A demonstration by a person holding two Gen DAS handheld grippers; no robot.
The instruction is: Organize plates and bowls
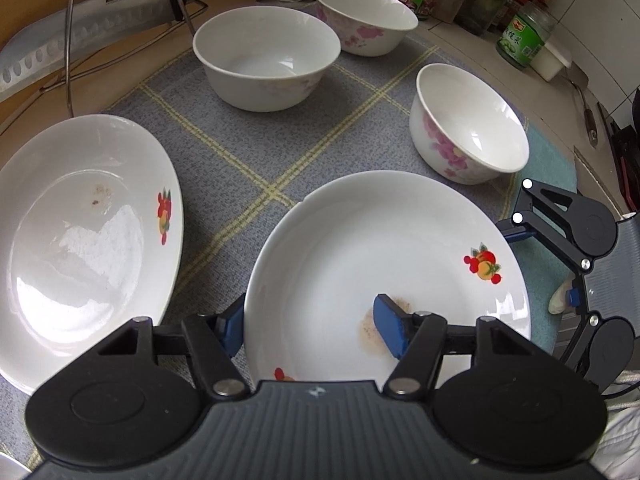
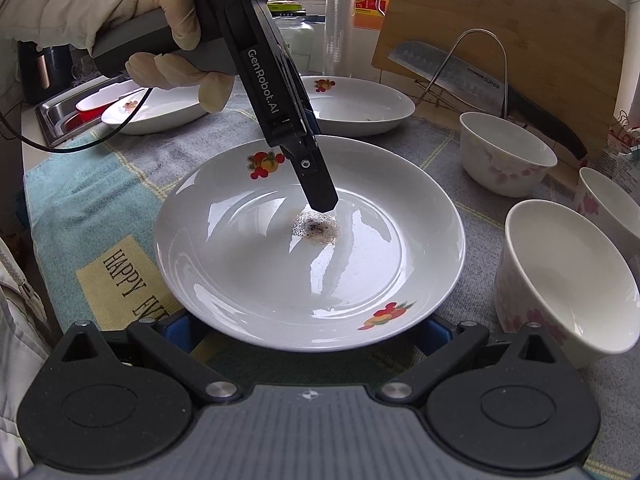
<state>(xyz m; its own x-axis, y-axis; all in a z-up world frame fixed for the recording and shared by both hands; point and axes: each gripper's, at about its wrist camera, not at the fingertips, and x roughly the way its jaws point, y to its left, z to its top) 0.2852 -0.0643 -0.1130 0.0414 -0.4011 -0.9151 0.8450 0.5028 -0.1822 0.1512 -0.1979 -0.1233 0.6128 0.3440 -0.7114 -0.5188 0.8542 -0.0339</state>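
A white plate with fruit prints (image 1: pixel 384 256) (image 2: pixel 308 252) lies on the mat, with a brown stain in its middle. My left gripper (image 1: pixel 316 330) is open and straddles the plate's near rim: one blue pad (image 1: pixel 390 330) is inside the plate, the other (image 1: pixel 232 328) outside. In the right wrist view the left gripper (image 2: pixel 320 196) reaches down over the stain. My right gripper (image 2: pixel 308 334) is open, its fingers low beside the plate's opposite rim. A second plate (image 1: pixel 80 240) (image 2: pixel 360 106) lies beside it. Three bowls (image 1: pixel 266 56) (image 1: pixel 366 16) (image 1: pixel 468 124) stand behind.
A third plate (image 2: pixel 154 114) lies by a metal tray (image 2: pixel 56 120). A cutting board (image 2: pixel 520 40) and a knife (image 1: pixel 80 28) lean on a wire rack. Jars and bottles (image 1: pixel 524 36) line the tiled wall. The checked mat (image 1: pixel 248 148) covers the counter.
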